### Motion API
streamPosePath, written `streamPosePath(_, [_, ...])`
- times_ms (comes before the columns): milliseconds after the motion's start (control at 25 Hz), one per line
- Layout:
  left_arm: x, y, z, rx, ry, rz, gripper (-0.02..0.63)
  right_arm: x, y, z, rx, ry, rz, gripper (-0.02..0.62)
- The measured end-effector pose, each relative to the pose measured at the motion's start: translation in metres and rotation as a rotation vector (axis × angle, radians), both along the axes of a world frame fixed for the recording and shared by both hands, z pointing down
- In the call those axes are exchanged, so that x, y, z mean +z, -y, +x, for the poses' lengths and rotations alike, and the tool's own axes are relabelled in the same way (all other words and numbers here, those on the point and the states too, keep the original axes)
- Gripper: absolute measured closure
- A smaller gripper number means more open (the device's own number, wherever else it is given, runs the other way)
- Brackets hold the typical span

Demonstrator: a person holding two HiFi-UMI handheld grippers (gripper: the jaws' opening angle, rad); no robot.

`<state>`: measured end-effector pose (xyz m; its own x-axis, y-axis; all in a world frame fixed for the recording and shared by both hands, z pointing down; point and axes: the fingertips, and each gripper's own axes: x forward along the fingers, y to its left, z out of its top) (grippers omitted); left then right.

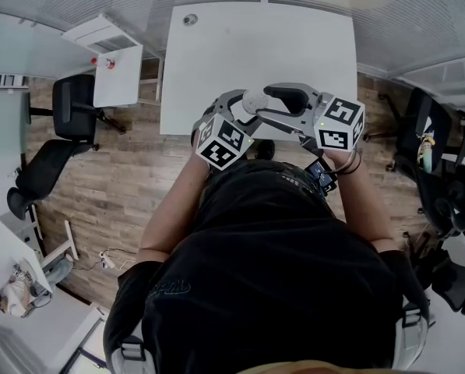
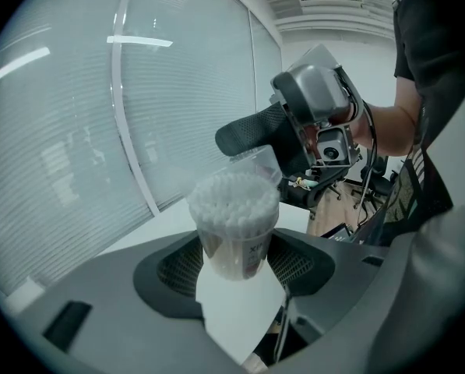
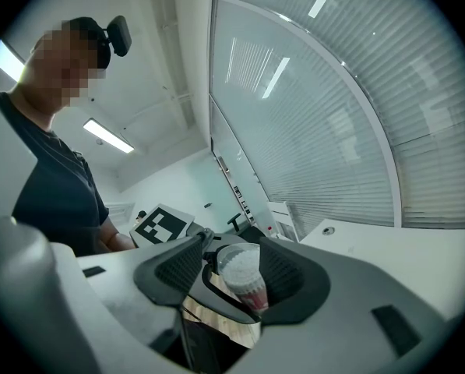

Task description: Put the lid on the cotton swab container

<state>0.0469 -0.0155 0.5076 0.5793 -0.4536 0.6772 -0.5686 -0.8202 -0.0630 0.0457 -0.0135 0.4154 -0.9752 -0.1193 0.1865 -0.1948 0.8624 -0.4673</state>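
My left gripper [image 2: 236, 249] is shut on the cotton swab container [image 2: 234, 223], a clear cup packed with white swabs, its top uncovered. Just beyond its far rim hangs the clear lid [image 2: 257, 162], with my right gripper [image 2: 251, 148] shut on it. In the right gripper view the lid [image 3: 234, 257] sits between the right gripper's [image 3: 236, 275] pads. Through it shows the container [image 3: 248, 283] with its red label. In the head view the left gripper [image 1: 244, 114] and the right gripper [image 1: 277, 100] face each other over the table's near edge.
A white table [image 1: 255, 45] lies ahead. A smaller white desk [image 1: 117, 68] and black office chairs [image 1: 72, 104] stand to the left on the wooden floor. More chairs [image 1: 435, 146] stand at the right. A blind-covered glass wall [image 2: 76, 115] runs behind.
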Motion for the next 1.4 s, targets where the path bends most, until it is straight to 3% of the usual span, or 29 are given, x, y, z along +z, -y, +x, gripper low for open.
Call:
streamPosePath(360, [-0.004, 0.003, -0.002, -0.037, -0.006, 0.025, 0.337, 0.006, 0.007, 0.0, 0.097, -0.041, -0.016, 0.412])
streamPosePath(680, [-0.007, 0.003, 0.0, -0.063, -0.004, 0.038, 0.337, 0.009, 0.009, 0.0, 0.179, -0.162, 0.096, 0.449])
streamPosePath(840, [-0.007, 0.003, -0.001, -0.072, 0.004, 0.038, 0.337, 0.012, 0.01, 0.0, 0.206, -0.185, 0.108, 0.448])
streamPosePath(1400, [-0.007, 0.001, -0.003, -0.063, 0.045, 0.035, 0.341, 0.016, 0.008, -0.002, 0.202, -0.259, 0.18, 0.448])
